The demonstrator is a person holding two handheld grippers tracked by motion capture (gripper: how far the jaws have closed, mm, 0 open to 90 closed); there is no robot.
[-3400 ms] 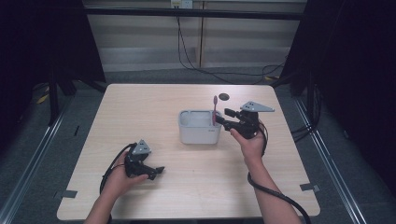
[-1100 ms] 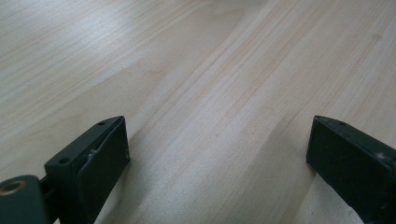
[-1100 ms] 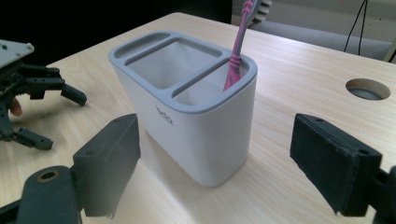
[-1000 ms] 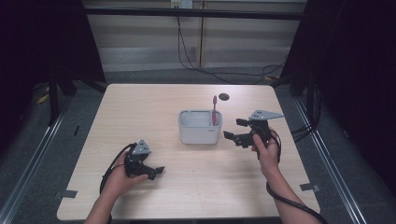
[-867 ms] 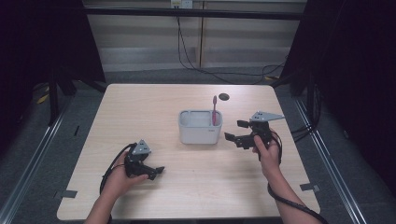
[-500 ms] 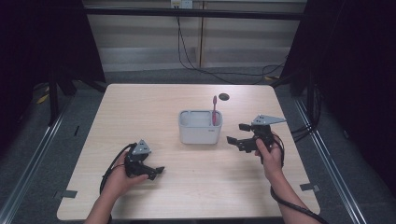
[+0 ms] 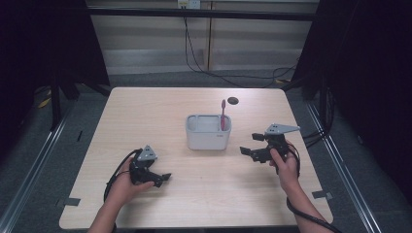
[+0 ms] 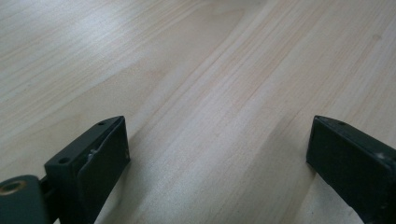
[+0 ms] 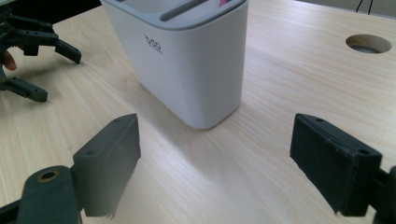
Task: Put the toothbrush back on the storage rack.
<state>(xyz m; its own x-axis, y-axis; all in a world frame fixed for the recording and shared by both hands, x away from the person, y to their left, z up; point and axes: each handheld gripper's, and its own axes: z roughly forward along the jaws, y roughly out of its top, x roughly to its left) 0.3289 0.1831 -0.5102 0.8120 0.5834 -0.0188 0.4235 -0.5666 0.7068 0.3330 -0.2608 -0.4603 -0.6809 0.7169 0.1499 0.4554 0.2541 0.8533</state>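
Two grippers sit in our hands over the pale wooden table [image 7: 145, 116], and we take the white holder [image 7: 208, 132] near the table's middle as our landmark.

Well to the left of the holder and nearer to us, our left gripper [image 7: 164, 178] lies low on the tabletop, its jaws pointing toward the right. In the left gripper view its two black jaws stand wide apart with nothing between them but bare wood grain. A black cable loops from it back toward our forearm.

At the holder itself, a pink toothbrush [image 7: 223, 114] stands upright in the right-hand end, its head rising above the rim. The holder is a white, rounded-cornered tub with a grey rim, and in the right gripper view a small printed mark shows on its wall [image 9: 187, 60]. Beyond the holder, toward the far edge, we see a small round hole [image 7: 233, 101] in the tabletop.

Just right of the holder and slightly nearer to us, our right gripper [image 7: 248, 145] is held above the table, jaws aimed left at the holder but apart from it. In the right gripper view its jaws [image 9: 224, 158] gape wide and grip nothing; the holder's corner stands ahead of them, not between them. The grey three-cornered plate rides on top.
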